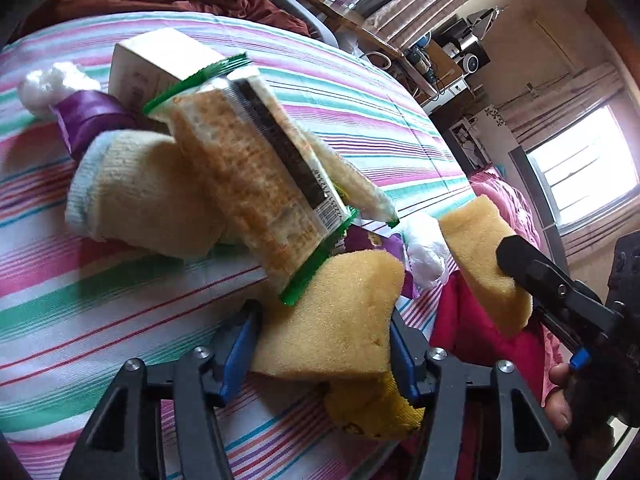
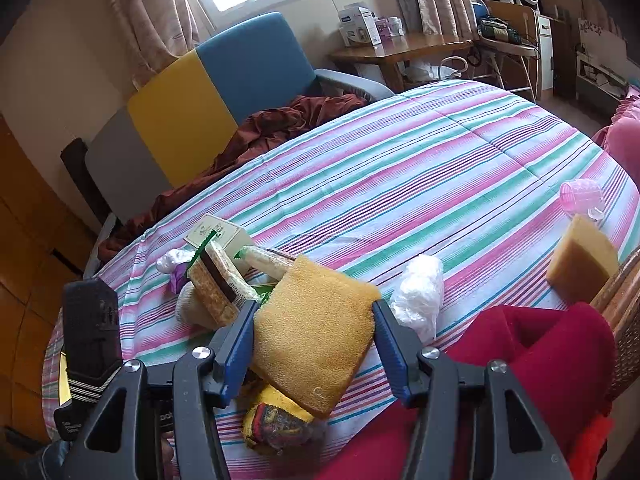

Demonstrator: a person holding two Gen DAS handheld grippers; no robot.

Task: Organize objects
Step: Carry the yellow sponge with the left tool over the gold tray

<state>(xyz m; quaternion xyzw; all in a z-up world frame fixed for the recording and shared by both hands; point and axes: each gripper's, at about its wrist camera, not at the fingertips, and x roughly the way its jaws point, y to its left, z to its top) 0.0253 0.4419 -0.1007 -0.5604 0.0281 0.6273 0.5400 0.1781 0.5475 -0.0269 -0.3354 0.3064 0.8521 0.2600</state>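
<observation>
Between the left gripper's (image 1: pixel 323 314) clenched blue pads sits a yellow sponge (image 1: pixel 340 344), just over a yellow sock (image 1: pixel 372 416) on the striped bedspread (image 1: pixel 100 300). The right gripper (image 2: pixel 315 306) likewise pinches a second sponge (image 2: pixel 312 348). Soft foam could squirm loose, or a careless swing could topple the leaning cracker packet (image 1: pixel 256 200).

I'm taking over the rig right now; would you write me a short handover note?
Grippers: the left gripper has its jaws shut on one sponge; the right gripper has its jaws shut on a second sponge.
Things: a third sponge sits by the wicker basket. The cracker pack, cream sock and box are piled on the striped bedspread; the plastic bag and yellow sock lie nearby.
Done: two sponges gripped.
Left: place them, then sort the rest.
</observation>
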